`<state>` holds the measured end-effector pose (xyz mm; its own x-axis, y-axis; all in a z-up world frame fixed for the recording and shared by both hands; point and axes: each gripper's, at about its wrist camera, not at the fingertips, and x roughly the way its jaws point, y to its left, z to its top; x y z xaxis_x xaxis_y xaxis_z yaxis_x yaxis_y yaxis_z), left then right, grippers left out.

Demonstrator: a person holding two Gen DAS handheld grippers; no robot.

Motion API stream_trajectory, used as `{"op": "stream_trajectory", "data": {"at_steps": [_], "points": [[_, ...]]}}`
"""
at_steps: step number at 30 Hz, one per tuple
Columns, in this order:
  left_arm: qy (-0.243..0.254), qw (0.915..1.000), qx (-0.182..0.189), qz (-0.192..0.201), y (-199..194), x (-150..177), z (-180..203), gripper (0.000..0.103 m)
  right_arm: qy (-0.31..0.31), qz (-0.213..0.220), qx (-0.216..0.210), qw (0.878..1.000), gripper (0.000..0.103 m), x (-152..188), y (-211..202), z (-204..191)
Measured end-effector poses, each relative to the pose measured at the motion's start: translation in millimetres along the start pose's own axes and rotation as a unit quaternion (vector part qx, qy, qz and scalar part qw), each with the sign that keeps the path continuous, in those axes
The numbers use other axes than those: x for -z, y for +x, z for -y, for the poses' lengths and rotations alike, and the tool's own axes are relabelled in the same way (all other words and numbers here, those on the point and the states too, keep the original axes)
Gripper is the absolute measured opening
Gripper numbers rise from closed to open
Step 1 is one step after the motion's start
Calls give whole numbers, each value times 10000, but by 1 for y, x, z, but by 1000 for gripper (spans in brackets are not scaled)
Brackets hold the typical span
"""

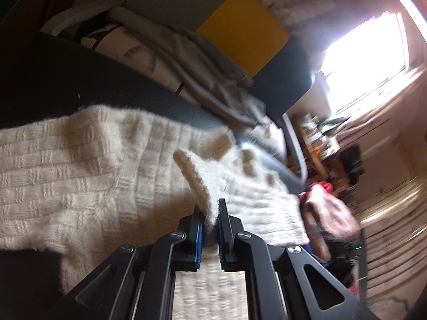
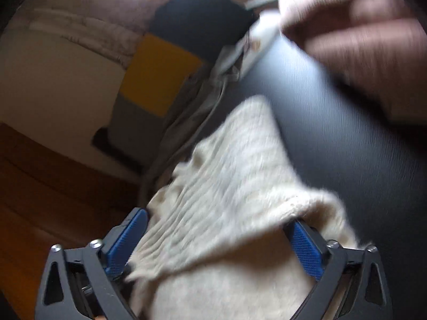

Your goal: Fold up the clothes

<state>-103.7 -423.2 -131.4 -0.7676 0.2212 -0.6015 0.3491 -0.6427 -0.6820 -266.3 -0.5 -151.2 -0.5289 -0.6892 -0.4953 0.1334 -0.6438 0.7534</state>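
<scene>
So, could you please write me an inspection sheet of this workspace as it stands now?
Surface: dark table, mostly bare on the right wrist view.
Job's things: cream knit sweater spread on the table, one edge lifted.
Clutter: pile of grey and patterned fabric behind the sweater; block-coloured yellow, grey and dark cushion; a pink and red bundle at the sweater's far end, blurred.
Grippers: left claw shut on a fold of the sweater; right claw with sweater cloth between its blue pads, pads not seen pressing.
Cables: nothing seen.
Surroundings: bright window, crowded shelves, wooden floor.
</scene>
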Motion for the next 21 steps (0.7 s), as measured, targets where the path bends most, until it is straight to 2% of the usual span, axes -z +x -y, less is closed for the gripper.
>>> {"op": "stream_trajectory", "data": {"at_steps": [1,2,3,5,6,7,9,11,13,14,16,17,19,21], "points": [[52,9999,-102,-21,-1,2,-1,8,-64,64,145,9999,46,-4,-1,-1],[104,9997,-205,-43,-2,4,-1,8,-83,95,206,9997,40,-7,-3,1],[151,9994,-309,-75,-2,6,-2,8,-119,71,289,9995,40,-8,-4,5],[146,9974,-597,-385,10,15,-12,8,-237,-123,556,9981,40,-4,-2,17],[164,9955,-810,-469,15,21,-19,8,-270,-187,596,9977,31,-1,-3,24],[125,9939,-965,-524,20,26,-27,8,-303,-252,635,9972,28,2,-3,31],[-71,9943,-901,-561,24,32,-38,8,-483,-335,621,9963,28,5,-6,35],[-156,9953,-835,-460,20,33,-40,8,-717,-434,666,9943,30,5,-8,34],[-131,9943,-1000,-357,13,32,-35,10,-1015,-562,817,9899,31,4,-10,27],[-81,9936,-1104,-244,7,30,-31,10,-1159,-638,875,9873,35,4,-11,23],[35,9915,-1298,70,-8,24,-21,12,-1524,-739,1002,9804,51,6,-17,13],[93,9901,-1383,229,-15,21,-16,13,-1767,-745,1081,9755,60,8,-23,7],[244,9894,-1330,531,-25,19,-3,15,-2282,-719,1222,9632,63,14,-33,-7],[591,9877,-1326,584,-25,22,12,16,-2880,-617,1299,9468,63,21,-40,-24]]}}
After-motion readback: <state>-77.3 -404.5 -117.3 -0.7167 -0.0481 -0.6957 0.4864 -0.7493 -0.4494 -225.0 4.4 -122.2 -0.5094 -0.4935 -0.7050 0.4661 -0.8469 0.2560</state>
